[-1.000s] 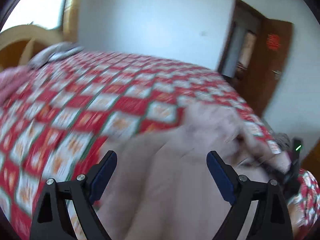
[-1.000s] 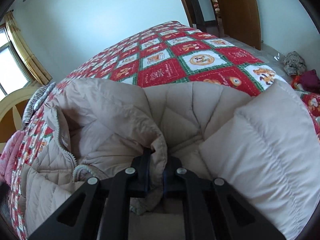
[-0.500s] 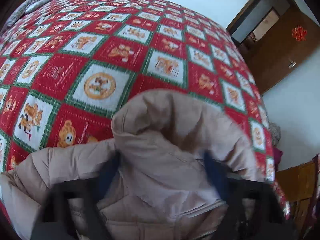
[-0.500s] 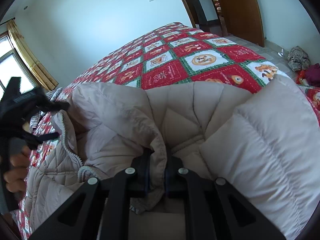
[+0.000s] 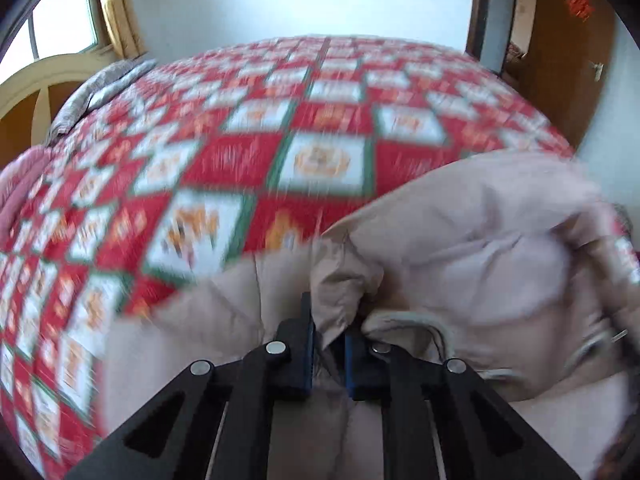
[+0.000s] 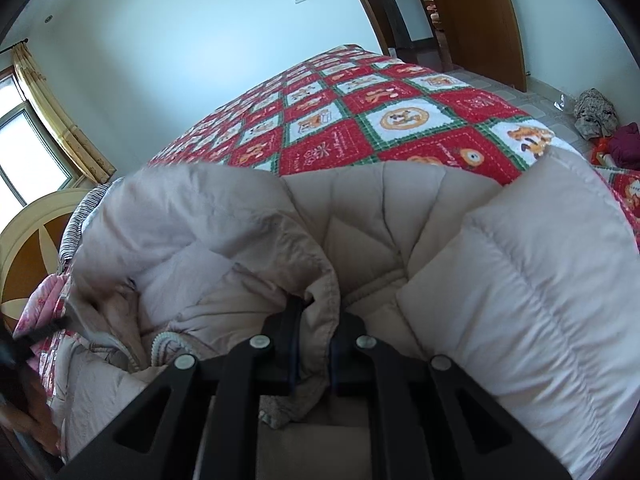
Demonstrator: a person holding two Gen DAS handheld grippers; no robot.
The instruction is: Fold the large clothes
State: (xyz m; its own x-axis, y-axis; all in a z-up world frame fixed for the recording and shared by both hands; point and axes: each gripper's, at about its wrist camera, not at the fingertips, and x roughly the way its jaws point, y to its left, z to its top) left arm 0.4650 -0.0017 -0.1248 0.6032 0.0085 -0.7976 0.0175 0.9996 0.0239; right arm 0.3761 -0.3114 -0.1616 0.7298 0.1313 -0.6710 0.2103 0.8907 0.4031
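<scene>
While jaws close, jacket (image 5: 460, 248) fills left gripper (image 5: 328, 354).

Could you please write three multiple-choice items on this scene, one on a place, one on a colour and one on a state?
1. Where does the beige quilted padded jacket lie?
A. On the tiled floor
B. On the bed's red, white and green patchwork quilt
C. On a chair

2. What colour is the door in the right wrist view?
A. White
B. Blue
C. Brown wood

3. What is the right gripper doing?
A. It pinches a fold of the jacket
B. It hangs open above the quilt
C. It holds a zip pull only

Answers:
1 B: the patchwork shows beyond the jacket in both views.
2 C: it is brown, with a metal handle.
3 A: fabric sits between its fingers; the left gripper too has fabric between its jaws, which are closing.
</scene>
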